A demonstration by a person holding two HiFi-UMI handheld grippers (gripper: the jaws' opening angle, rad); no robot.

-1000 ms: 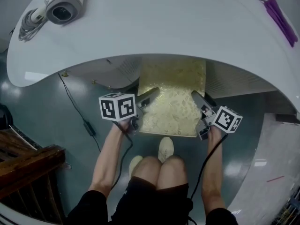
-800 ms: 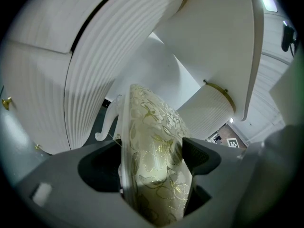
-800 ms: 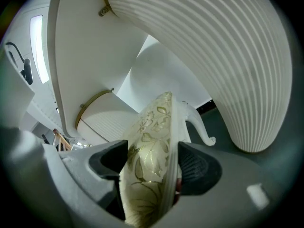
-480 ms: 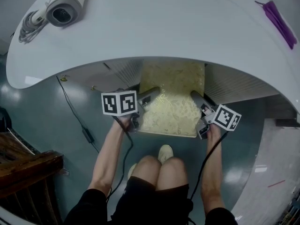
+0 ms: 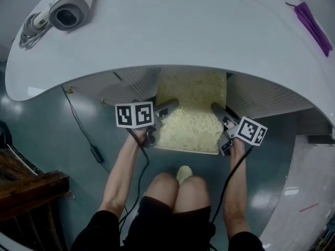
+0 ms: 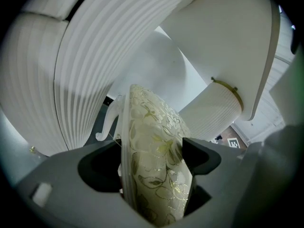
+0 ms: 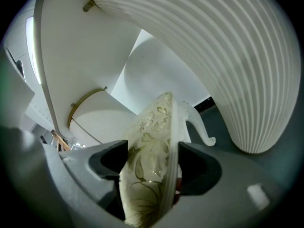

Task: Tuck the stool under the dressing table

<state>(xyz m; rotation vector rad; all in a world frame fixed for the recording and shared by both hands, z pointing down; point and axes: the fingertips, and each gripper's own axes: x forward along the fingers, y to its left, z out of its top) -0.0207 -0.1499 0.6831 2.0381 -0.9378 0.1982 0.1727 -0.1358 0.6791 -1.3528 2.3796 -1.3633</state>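
The stool, with a cream cushion patterned in gold leaves, stands partly under the white dressing table; its far half is hidden by the tabletop. My left gripper is shut on the stool's left edge, and my right gripper is shut on its right edge. In the left gripper view the cushion fills the gap between the jaws of the left gripper. The right gripper view shows the cushion clamped the same way in the right gripper, with a curled white stool leg beyond.
A hair dryer with coiled cord lies on the tabletop's left, a purple item at its right. Ribbed white table pedestals flank the stool. A black cable runs across the floor, wooden furniture stands lower left. The person's knees are behind the stool.
Both grippers keep their hold on the stool's edges. The head view has shifted slightly, and one of the person's feet has drawn back out of sight.
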